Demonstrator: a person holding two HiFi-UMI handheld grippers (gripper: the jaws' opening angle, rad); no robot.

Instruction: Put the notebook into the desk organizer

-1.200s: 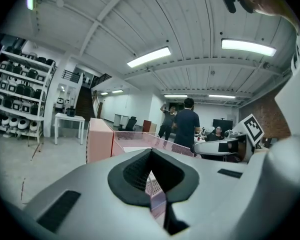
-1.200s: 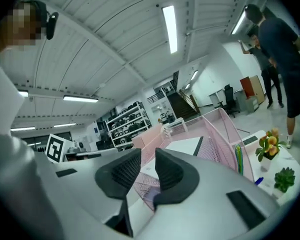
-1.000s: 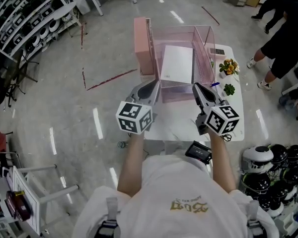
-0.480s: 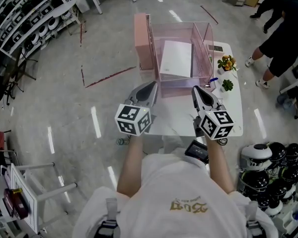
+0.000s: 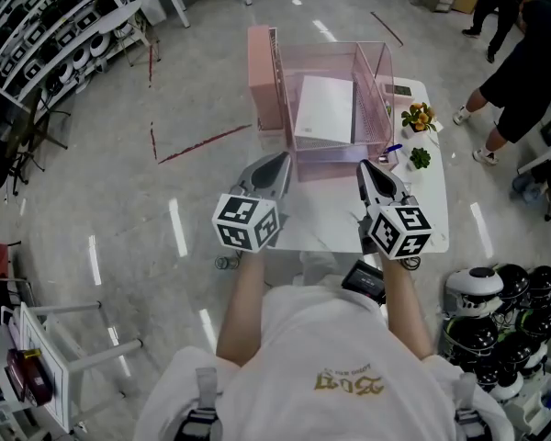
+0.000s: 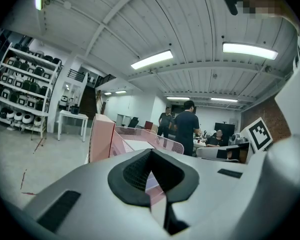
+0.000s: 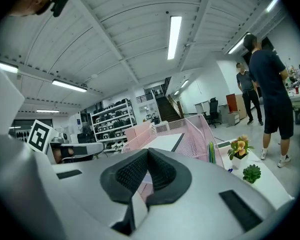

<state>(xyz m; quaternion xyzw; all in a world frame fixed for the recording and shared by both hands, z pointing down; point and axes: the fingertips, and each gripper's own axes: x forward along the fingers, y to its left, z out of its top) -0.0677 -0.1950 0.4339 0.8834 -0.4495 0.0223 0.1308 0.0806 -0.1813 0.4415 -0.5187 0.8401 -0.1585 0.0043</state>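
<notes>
A pink mesh desk organizer [image 5: 377, 73] stands at the far side of the white table [image 5: 435, 217]. The white notebook [image 5: 326, 108] leans inside its wide middle compartment. My left gripper [image 5: 275, 164] and right gripper [image 5: 366, 169] hover side by side over the table's near part, just short of the organizer, both shut and holding nothing. The left gripper view looks past its shut jaws [image 6: 150, 152] at the organizer [image 6: 102, 138] and notebook [image 6: 139, 145]. Beyond the right gripper's own jaws [image 7: 149, 152], the right gripper view shows the organizer [image 7: 200, 133] and notebook [image 7: 163, 142].
A small pot of flowers [image 5: 421, 118], a green plant [image 5: 423, 161] and a blue pen [image 5: 393, 152] sit on the table right of the organizer. People [image 5: 525, 62] stand at the far right. Helmets [image 5: 498, 312] are stacked at the lower right, shelving [image 5: 37, 26] at the left.
Both grippers have drawn back slightly from the organizer over the last second and are now nearly still. The notebook has not moved.
</notes>
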